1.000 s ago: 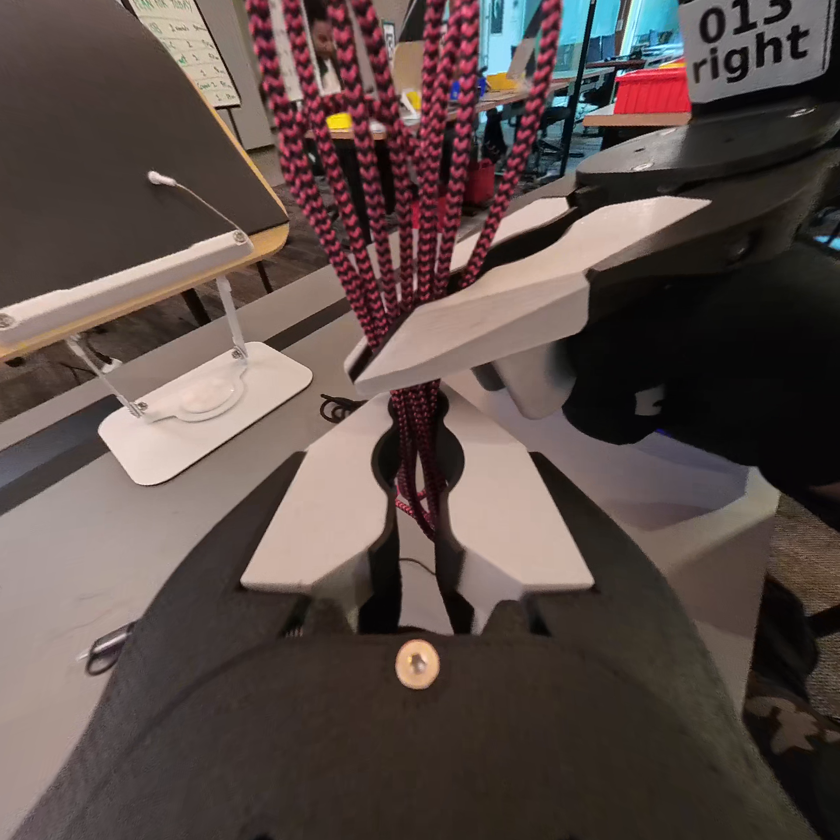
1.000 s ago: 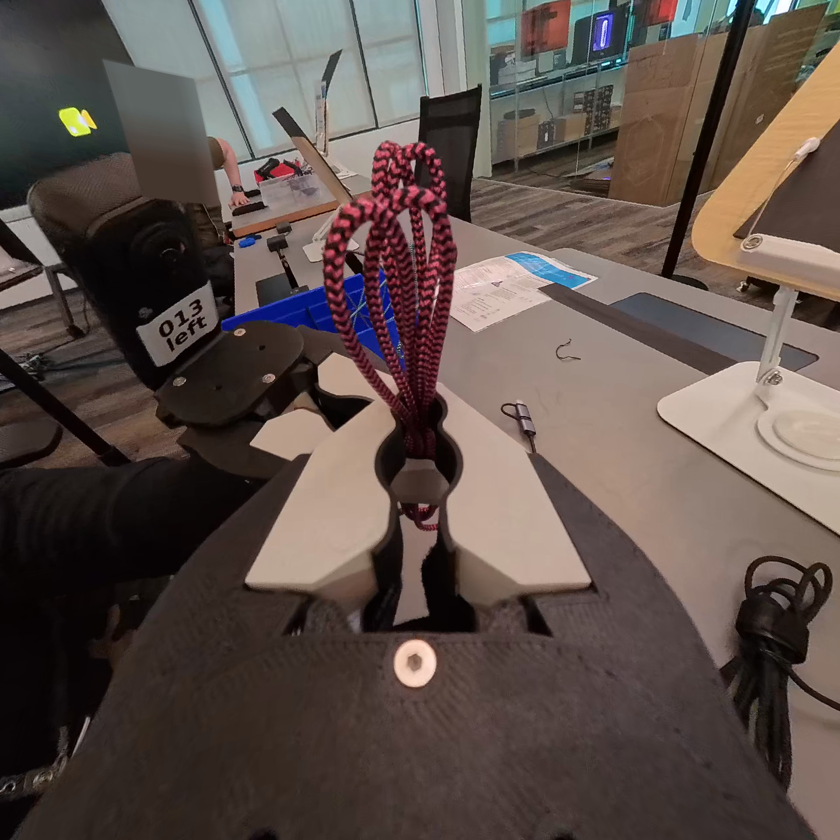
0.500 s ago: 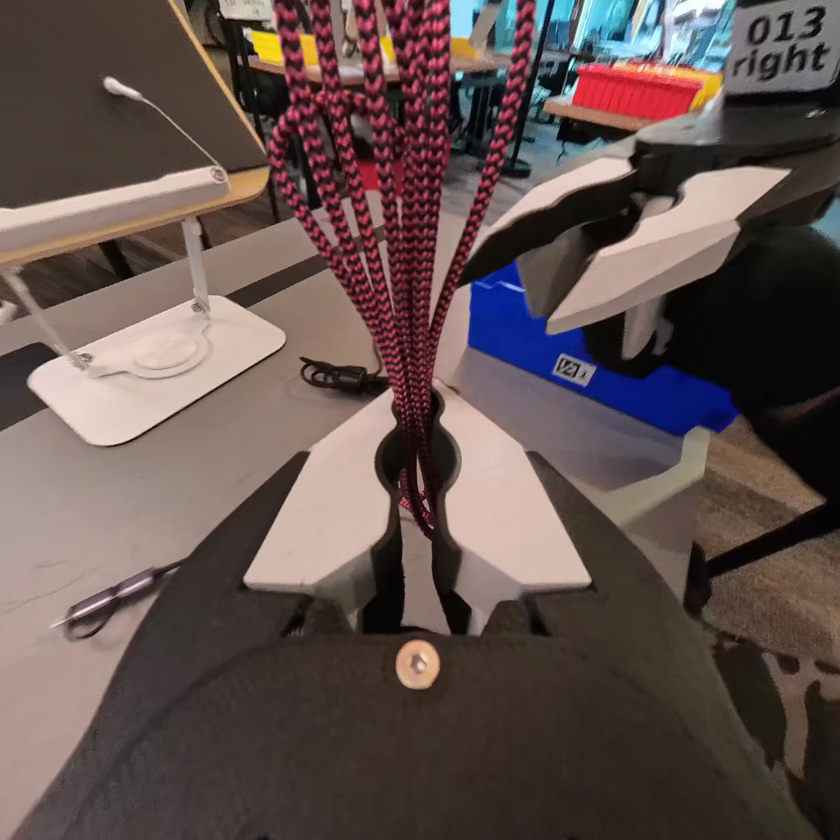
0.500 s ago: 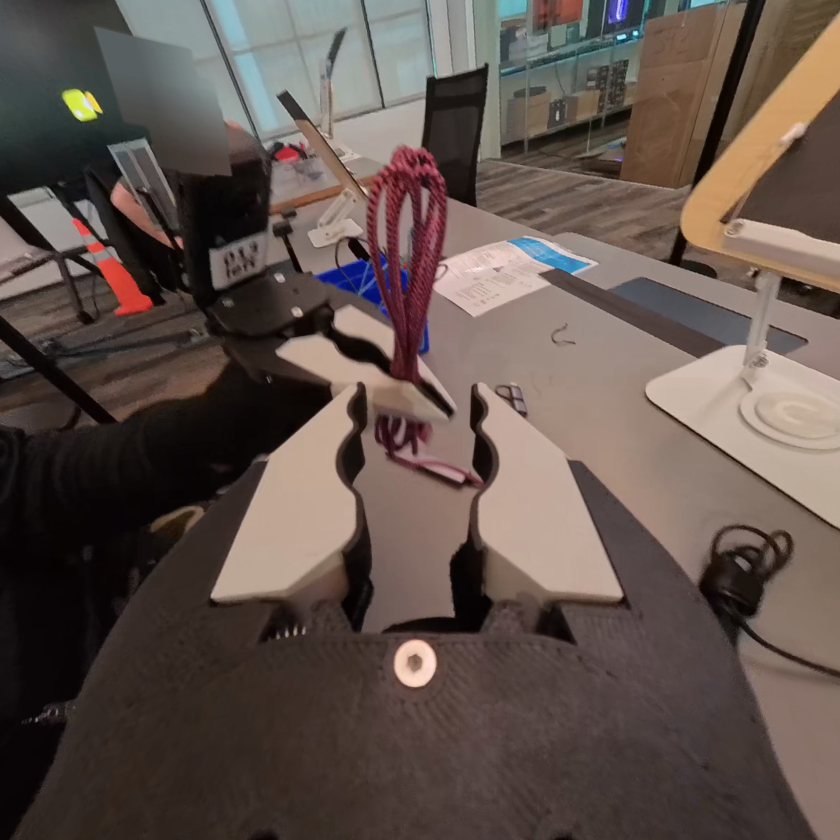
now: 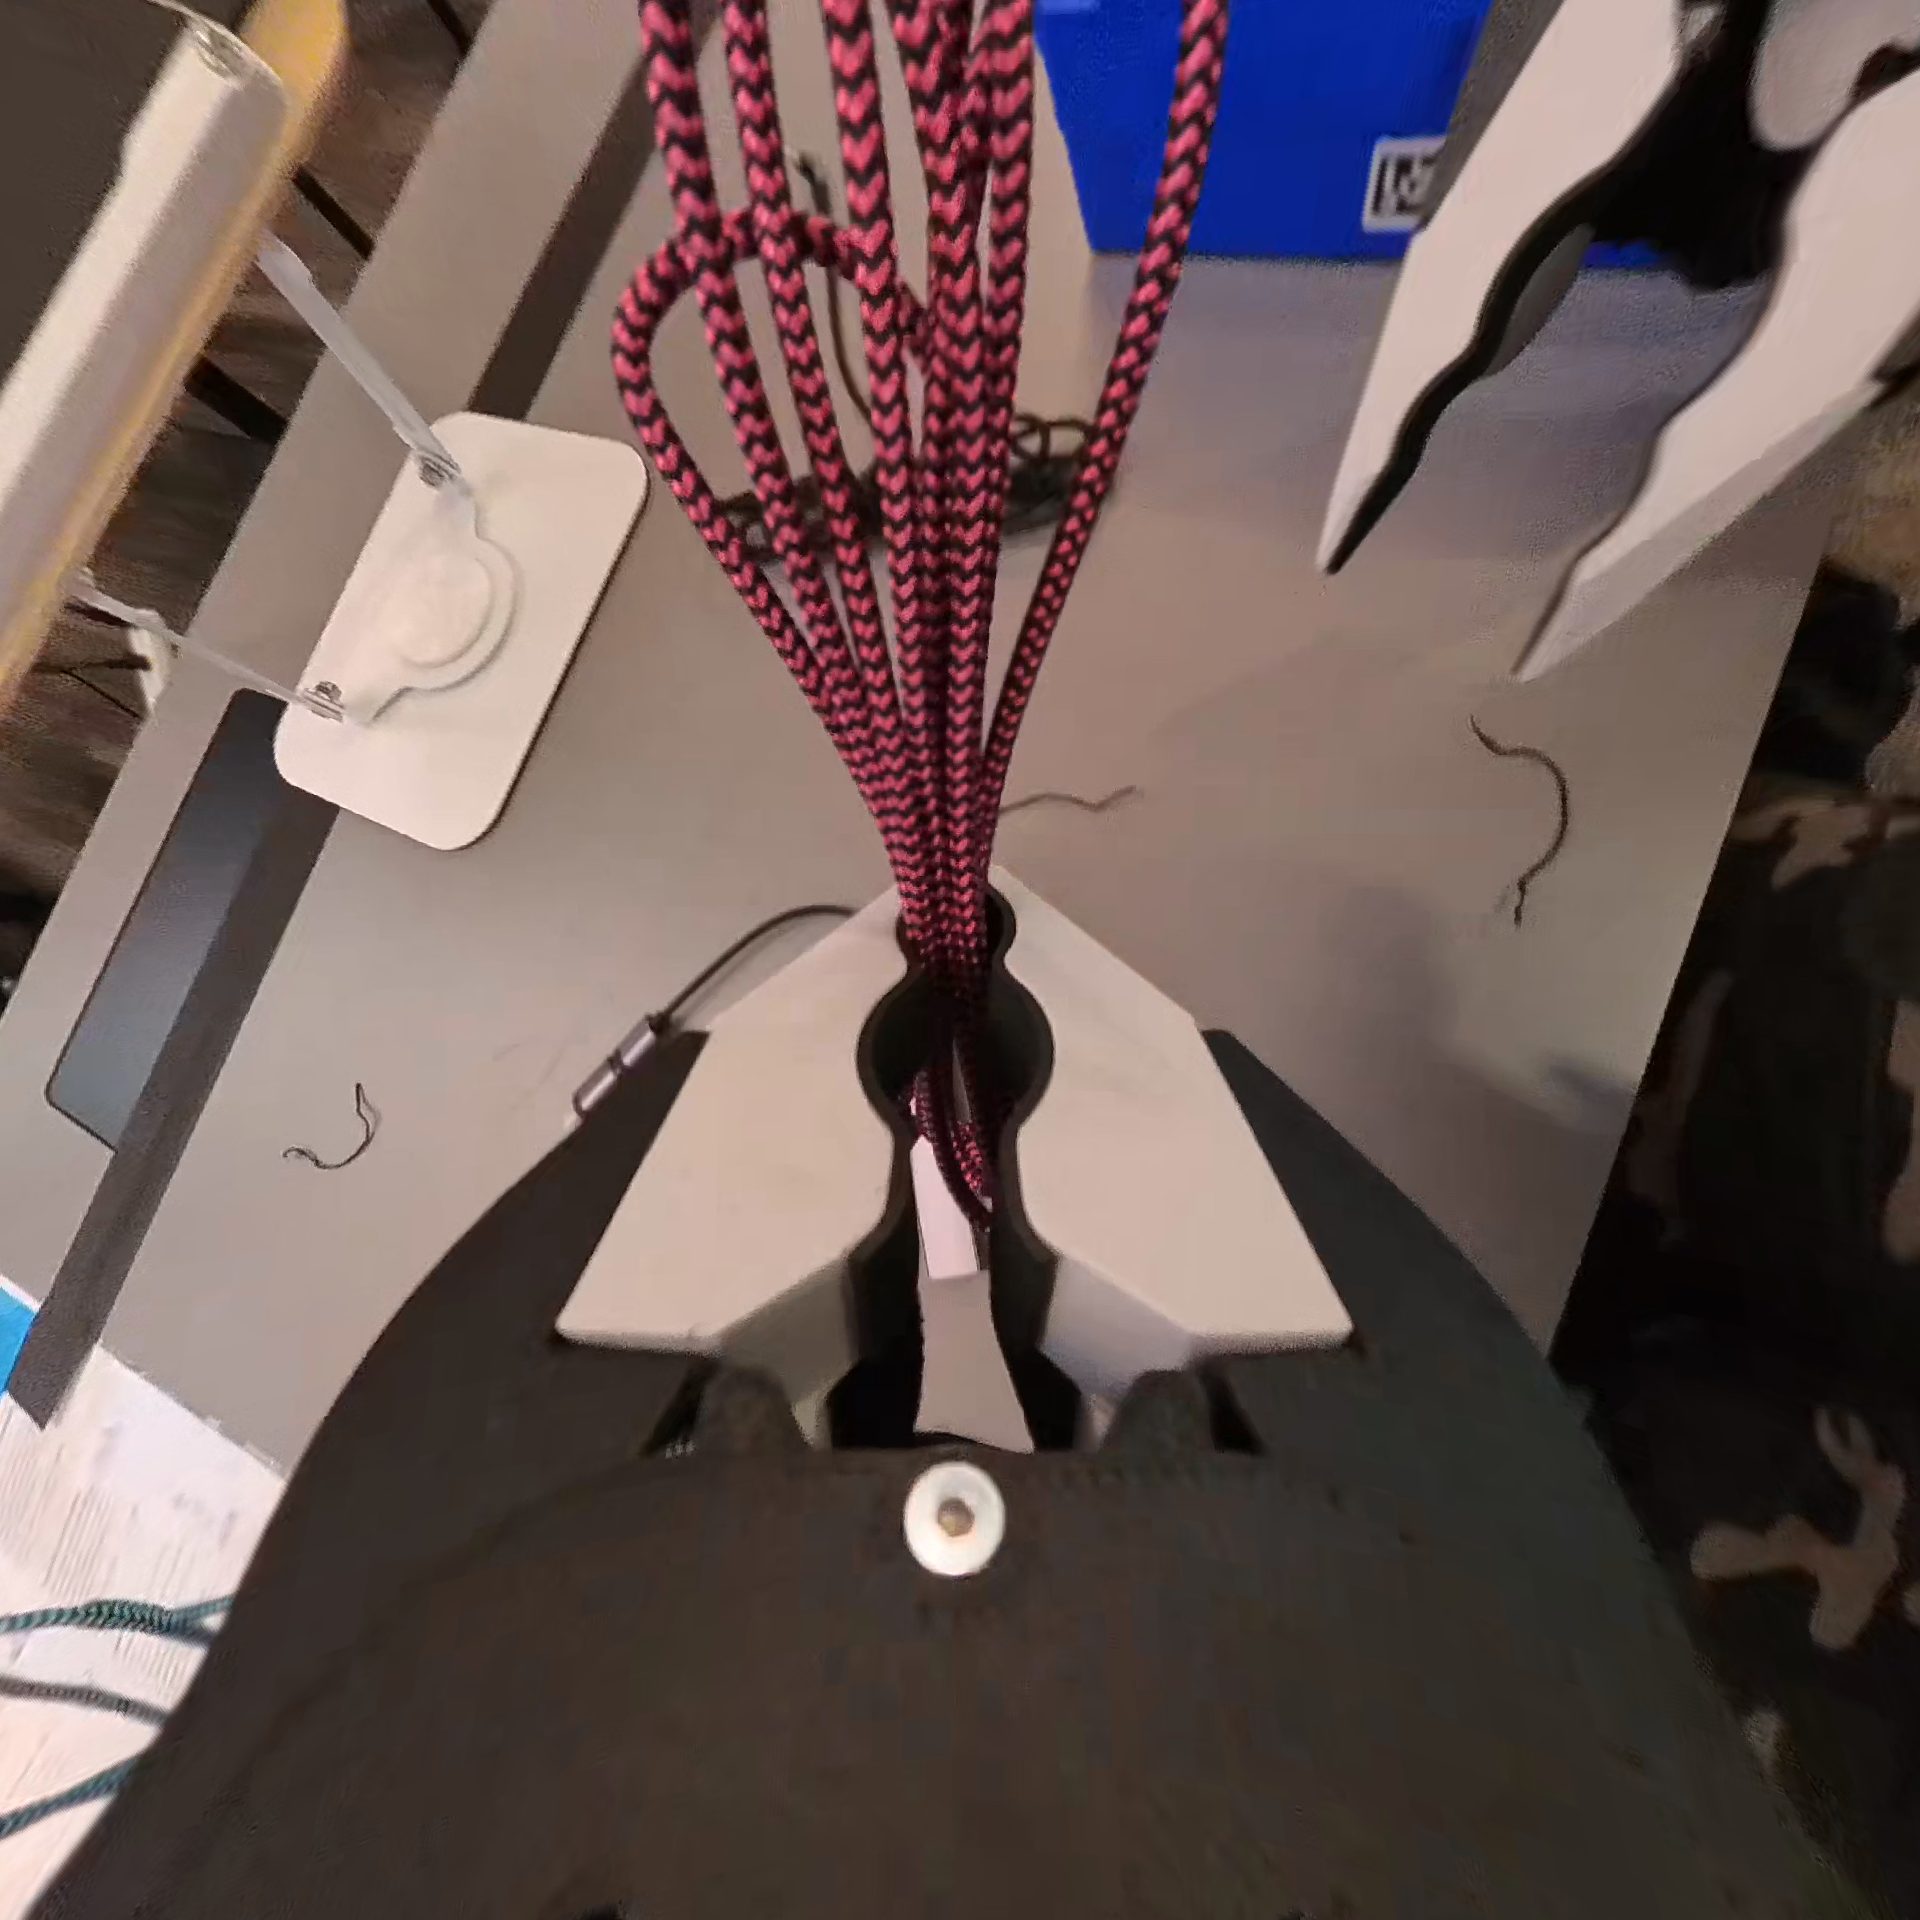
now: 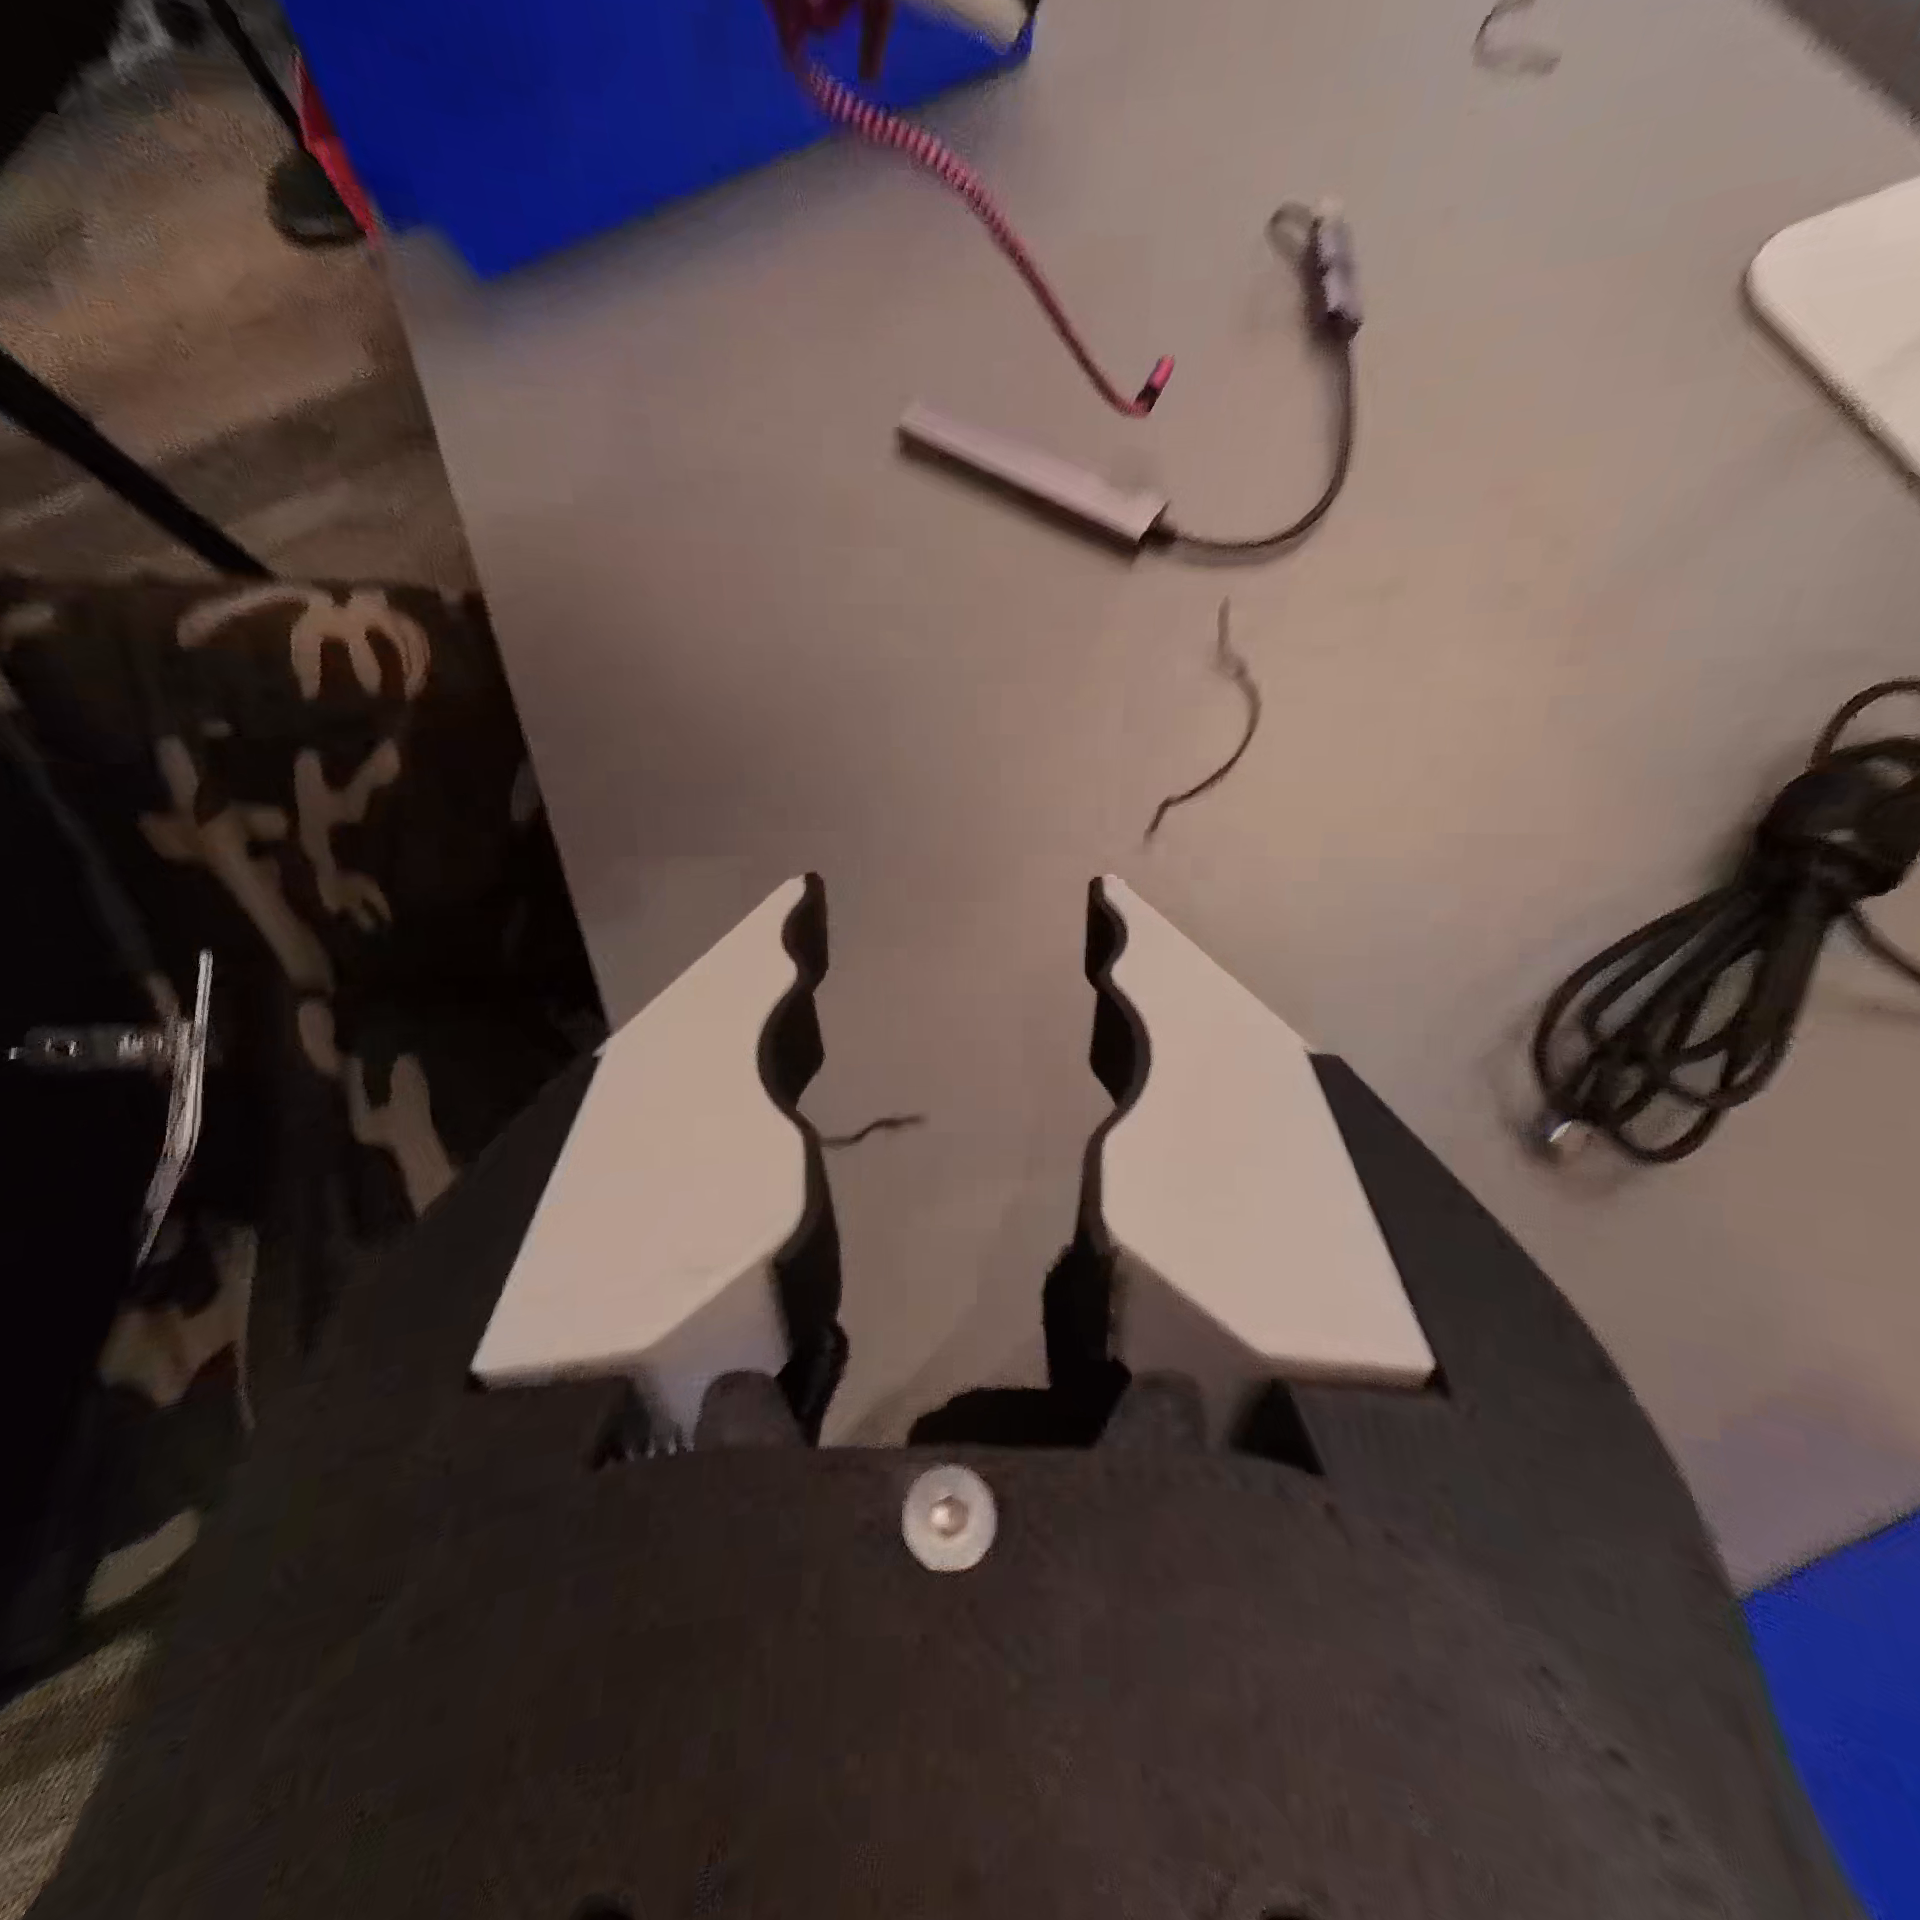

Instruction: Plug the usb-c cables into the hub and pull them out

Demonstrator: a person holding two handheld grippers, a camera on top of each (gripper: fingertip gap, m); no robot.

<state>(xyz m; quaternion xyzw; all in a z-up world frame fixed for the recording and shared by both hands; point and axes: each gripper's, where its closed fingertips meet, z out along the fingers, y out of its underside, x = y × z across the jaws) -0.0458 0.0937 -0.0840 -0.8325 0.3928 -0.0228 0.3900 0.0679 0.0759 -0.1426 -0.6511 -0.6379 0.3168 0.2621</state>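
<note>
Your left gripper [image 5: 951, 914] pinches the coiled cable [image 5: 914, 520]; your right [image 6: 956, 894] gapes empty. Those loops may snag the hub [image 6: 1029, 468].

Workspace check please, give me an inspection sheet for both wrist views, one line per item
Surface: grey table, with loose dark thread scraps.
Job's things: slim grey hub lying flat on its dark lead; the red braided cable's free plug end lies close by, not inserted.
Clutter: blue bin; white stand base.
Grippers: left gripper shut on the red braided cable bundle; right gripper open and holding nothing.
Cables: bundled black cable on the table at right.
Surroundings: patterned floor past the table edge; papers at the left view's lower left.
</note>
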